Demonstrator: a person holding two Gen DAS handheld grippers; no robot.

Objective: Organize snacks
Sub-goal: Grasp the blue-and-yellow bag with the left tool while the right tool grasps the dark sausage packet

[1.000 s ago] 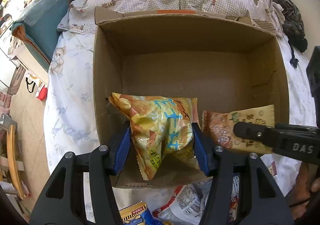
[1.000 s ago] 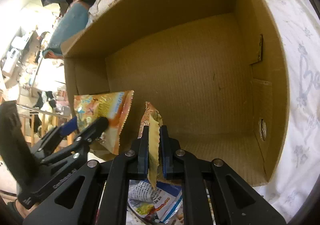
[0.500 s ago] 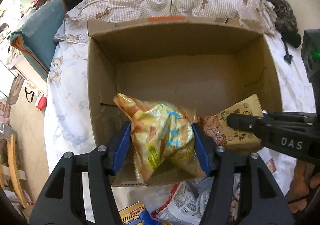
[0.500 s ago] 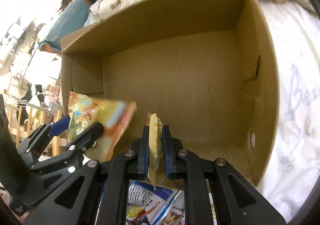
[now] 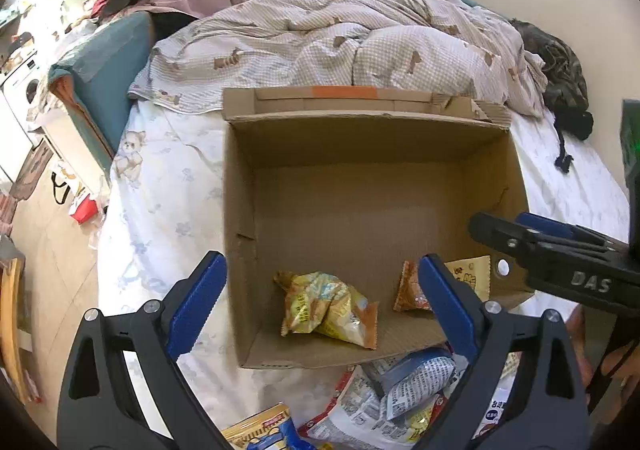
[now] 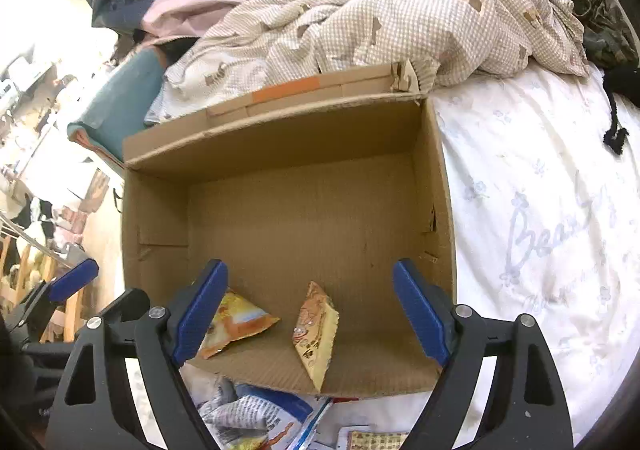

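An open cardboard box (image 5: 494, 174) (image 6: 436, 186) stands on the bed. A yellow-orange snack bag (image 5: 328, 308) (image 6: 236, 320) lies on the box floor near the front left. A flat beige-orange packet (image 5: 408, 286) (image 6: 316, 330) lies to its right, leaning on edge in the right wrist view. My left gripper (image 5: 322, 296) hangs above the box's front, its jaws opening wide with nothing pressed between the pads. My right gripper (image 6: 310, 306) (image 5: 520, 234) is likewise above the front edge, jaws opening, the packet loose below them.
More snack packs (image 5: 400, 394) (image 6: 248, 410) lie on the white sheet (image 6: 540, 234) in front of the box. A rumpled checked duvet (image 5: 340, 38) is heaped behind it. The bed's left edge drops to a floor with clutter (image 5: 76, 202).
Both grippers opened and let their snacks go into the box: the yellow bag and the flat packet now lie on its floor. Both grippers rose, so the box looks smaller and further below.
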